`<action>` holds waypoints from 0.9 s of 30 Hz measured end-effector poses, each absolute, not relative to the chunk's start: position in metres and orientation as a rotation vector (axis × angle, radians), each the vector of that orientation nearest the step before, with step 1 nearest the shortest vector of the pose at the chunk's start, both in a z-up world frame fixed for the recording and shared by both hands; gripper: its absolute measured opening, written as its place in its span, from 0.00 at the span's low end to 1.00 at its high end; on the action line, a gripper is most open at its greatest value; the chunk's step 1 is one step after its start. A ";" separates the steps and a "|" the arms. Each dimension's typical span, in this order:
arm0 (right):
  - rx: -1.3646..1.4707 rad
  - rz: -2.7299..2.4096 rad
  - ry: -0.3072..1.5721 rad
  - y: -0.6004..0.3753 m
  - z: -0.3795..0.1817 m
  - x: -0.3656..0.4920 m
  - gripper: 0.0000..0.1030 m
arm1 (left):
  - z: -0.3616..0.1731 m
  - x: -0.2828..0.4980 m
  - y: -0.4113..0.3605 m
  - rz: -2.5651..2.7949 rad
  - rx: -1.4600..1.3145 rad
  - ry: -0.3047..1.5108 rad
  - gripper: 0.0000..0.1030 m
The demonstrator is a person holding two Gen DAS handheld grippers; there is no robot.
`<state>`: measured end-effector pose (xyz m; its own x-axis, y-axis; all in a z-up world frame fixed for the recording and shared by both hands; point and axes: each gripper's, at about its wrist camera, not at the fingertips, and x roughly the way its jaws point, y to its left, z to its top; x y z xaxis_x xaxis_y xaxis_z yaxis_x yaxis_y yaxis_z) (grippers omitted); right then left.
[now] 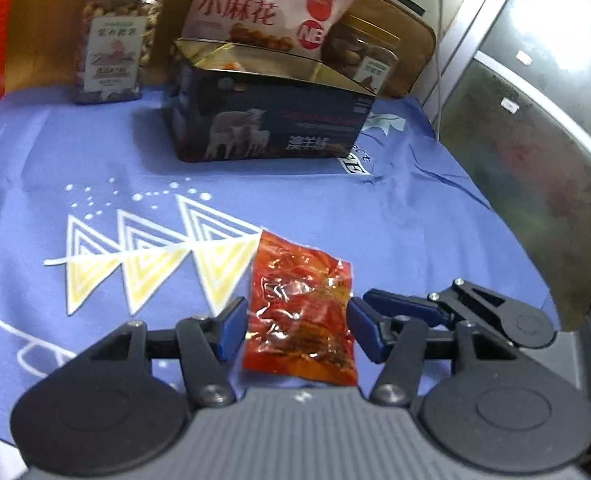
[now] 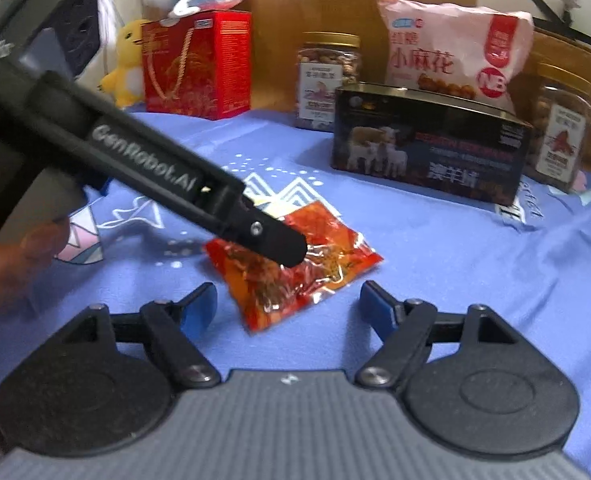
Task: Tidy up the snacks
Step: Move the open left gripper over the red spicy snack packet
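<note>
A red crinkled snack packet (image 1: 299,312) lies flat on the blue cloth (image 1: 375,220). My left gripper (image 1: 297,330) is open and straddles the packet, its blue pads just beside the two long edges and not squeezing it. In the right wrist view the same packet (image 2: 327,268) sits partly under the left gripper's black finger (image 2: 283,246). My right gripper (image 2: 291,306) is open wide, and only the packet's near corner reaches in between its fingers. A dark tin box with sheep on it (image 1: 267,120) (image 2: 427,148) stands behind, with a pink snack bag (image 1: 271,8) (image 2: 451,48) upright in it.
Nut jars (image 2: 327,80) (image 2: 559,128) flank the tin. A red gift box (image 2: 199,64) and plush toys (image 2: 127,64) stand at the back left. A person's hand (image 2: 11,264) holds the left gripper. In the left wrist view the table drops off to the floor (image 1: 535,120) on the right.
</note>
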<state>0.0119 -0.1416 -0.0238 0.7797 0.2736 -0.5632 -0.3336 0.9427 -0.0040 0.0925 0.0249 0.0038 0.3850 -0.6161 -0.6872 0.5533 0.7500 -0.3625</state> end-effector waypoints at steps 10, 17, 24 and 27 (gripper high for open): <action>-0.068 0.224 0.576 -0.165 -0.027 -0.001 0.79 | 0.002 0.064 -0.017 -0.552 0.095 0.805 0.56; -0.023 0.235 0.568 -0.172 -0.027 -0.004 0.79 | 0.004 0.060 -0.018 -0.506 0.083 0.813 0.56; -0.004 0.229 0.564 -0.173 -0.026 -0.004 0.79 | 0.006 0.056 -0.017 -0.480 0.074 0.823 0.56; 0.015 0.221 0.561 -0.176 -0.026 -0.004 0.79 | 0.007 0.055 -0.017 -0.473 0.078 0.826 0.56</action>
